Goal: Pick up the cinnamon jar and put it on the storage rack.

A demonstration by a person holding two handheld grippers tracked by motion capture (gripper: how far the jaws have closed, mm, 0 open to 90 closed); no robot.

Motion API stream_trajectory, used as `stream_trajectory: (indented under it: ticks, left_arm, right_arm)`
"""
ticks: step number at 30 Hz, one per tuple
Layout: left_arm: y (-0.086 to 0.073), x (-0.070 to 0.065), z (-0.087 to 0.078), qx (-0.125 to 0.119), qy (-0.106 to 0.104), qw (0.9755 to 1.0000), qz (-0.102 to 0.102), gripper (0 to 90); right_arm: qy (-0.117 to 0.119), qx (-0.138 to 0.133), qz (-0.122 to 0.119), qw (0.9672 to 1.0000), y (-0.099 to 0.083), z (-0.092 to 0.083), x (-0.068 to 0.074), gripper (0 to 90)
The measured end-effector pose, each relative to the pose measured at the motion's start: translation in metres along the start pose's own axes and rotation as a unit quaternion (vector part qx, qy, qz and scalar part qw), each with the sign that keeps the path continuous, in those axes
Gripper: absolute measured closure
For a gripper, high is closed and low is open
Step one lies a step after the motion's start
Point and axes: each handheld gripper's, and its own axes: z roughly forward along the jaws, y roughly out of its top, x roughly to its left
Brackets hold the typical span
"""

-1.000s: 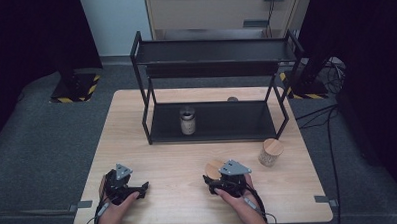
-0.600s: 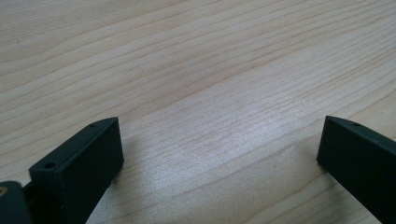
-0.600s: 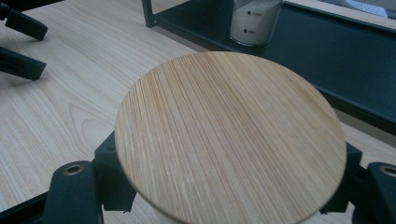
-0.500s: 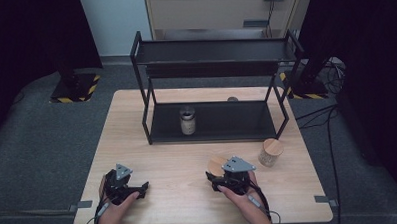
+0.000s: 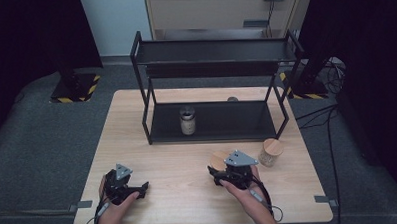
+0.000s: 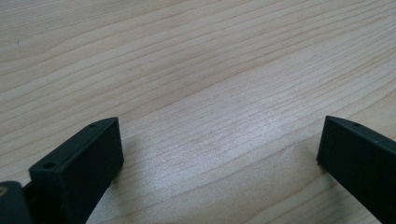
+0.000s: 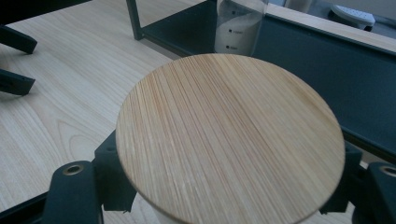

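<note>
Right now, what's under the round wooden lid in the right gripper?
The round wooden lid hides nearly everything beneath. Black pads clamp below its rim, with a pale sliver between; whether a jar hangs there is covered.

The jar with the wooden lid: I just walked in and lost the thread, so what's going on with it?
The right hand-held gripper is shut on a jar with a round wooden lid, holding it near the table's front edge. The left hand-held gripper is open over bare wood. A second wooden-lidded jar stands right of the black shelf rack, and a metal-lidded jar sits on its lower shelf.
</note>
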Motion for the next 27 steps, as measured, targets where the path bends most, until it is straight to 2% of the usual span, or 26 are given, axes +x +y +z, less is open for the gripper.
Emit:
stream_trajectory:
  ticks: [11, 27]
  left_arm:
    - [0.002, 0.001, 0.002, 0.000, -0.001, 1.0000, 0.001, 0.0]
    - [0.002, 0.002, 0.002, 0.000, -0.002, 1.0000, 0.002, 0.0]
  right_arm:
    - [-0.004, 0.001, -0.001, 1.0000, 0.013, 0.006, -0.008, 25.6]
    - [-0.014, 0.003, 0.013, 0.9998, 0.029, 0.021, -0.026, 25.6]
